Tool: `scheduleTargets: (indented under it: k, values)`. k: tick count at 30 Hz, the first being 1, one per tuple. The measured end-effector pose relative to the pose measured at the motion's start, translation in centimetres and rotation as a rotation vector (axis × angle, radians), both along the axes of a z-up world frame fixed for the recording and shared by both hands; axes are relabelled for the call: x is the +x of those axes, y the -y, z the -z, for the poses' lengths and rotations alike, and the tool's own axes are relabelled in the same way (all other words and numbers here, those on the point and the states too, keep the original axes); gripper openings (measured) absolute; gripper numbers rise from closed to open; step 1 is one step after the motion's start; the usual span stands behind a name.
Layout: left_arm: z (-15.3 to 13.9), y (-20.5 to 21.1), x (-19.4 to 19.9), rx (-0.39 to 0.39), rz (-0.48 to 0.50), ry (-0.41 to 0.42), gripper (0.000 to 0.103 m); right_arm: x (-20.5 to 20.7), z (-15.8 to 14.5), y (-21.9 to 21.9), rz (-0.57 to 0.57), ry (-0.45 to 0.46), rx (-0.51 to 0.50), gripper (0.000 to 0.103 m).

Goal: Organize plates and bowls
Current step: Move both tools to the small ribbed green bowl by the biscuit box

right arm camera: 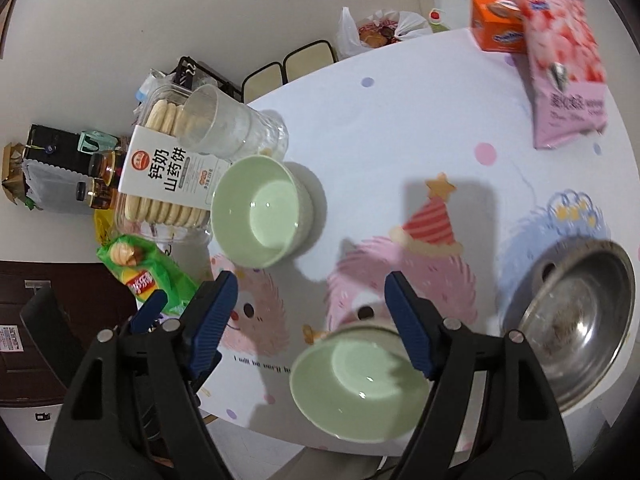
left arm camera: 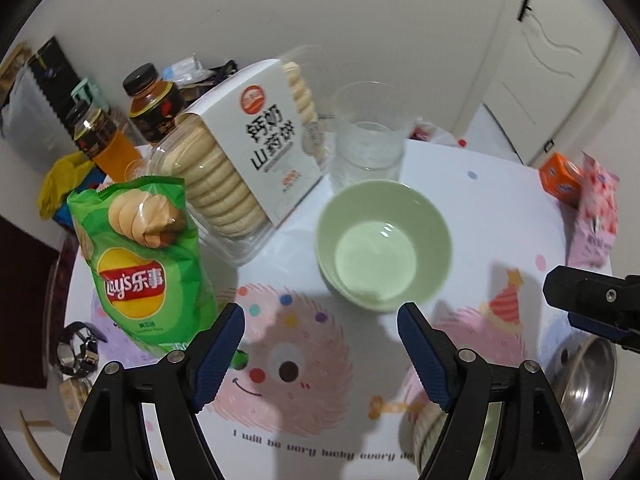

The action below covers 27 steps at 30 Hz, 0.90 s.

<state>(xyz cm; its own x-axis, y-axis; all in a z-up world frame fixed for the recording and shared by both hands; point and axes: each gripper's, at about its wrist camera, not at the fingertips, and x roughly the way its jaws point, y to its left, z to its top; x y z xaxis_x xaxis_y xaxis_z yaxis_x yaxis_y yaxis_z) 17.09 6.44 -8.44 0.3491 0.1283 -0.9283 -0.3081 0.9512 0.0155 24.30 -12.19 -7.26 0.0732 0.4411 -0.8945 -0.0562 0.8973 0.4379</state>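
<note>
Left wrist view is showing one pale green bowl [left arm camera: 384, 246] in full, sitting upright on the tabletop [left arm camera: 492, 200] just ahead of the left hand-held gripper [left arm camera: 321, 354], whose blue-padded fingers [left arm camera: 218, 356] are standing wide apart and holding nothing. A second green bowl [left arm camera: 430, 426] is appearing only as a ribbed sliver behind the right finger of that gripper, mostly hidden. At the right edge, part of the right hand-held gripper [left arm camera: 592, 300] is entering the frame.

Right wrist view is showing both bowls clearly: the far bowl [right arm camera: 260, 210] beside the biscuit box [right arm camera: 168, 172], and the near bowl [right arm camera: 360, 380] at the tabletop's front edge, partly covered by one finger [right arm camera: 408, 322] of the right hand-held gripper [right arm camera: 307, 326]. That gripper is also spread open and empty, hovering above the near bowl.

Counts: two green bowls, one steel bowl [right arm camera: 576, 320], one stack of clear plastic cups [right arm camera: 236, 124], one bag of crisps [left arm camera: 140, 256], two capped drink bottles [left arm camera: 152, 104], one orange carton [right arm camera: 496, 24], one pink snack bag [right arm camera: 564, 68].

The steel bowl is cut off by the frame edge in the left wrist view. The number of cups in the stack is hard to make out, and the pink bag is blurred.
</note>
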Motion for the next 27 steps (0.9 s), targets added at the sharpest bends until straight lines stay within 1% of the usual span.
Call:
scheduleTargets:
  k: [4, 6, 8, 12, 19, 27]
  values:
    - [0.5, -0.9, 1.2, 0.028, -0.023, -0.012, 0.081, 1.9, 0.8, -1.6, -0.026, -0.015, -0.021, 0.077]
    - [0.5, -1.2, 1.7, 0.068, -0.039, 0.004, 0.081, 2.6, 1.2, -2.3, -0.042, -0.019, -0.025, 0.077]
    - [0.8, -1.6, 2.3, 0.088, -0.047, 0.014, 0.081, 3.5, 1.6, -3.1, -0.061, -0.021, -0.030, 0.077]
    - [2.1, -2.4, 3.6, 0.051, -0.063, -0.008, 0.081, 5.0, 2.9, -4.1, -0.071, -0.045, -0.038, 0.077]
    - [3.6, -2.3, 5.2, 0.028, -0.011, -0.050, 0.081, 6.7, 4.8, -4.6, -0.086, -0.086, -0.060, 0.077]
    - [5.2, -1.9, 6.1, 0.011, 0.010, -0.096, 0.081, 7.6, 6.4, -4.8, -0.091, -0.128, -0.067, 0.077]
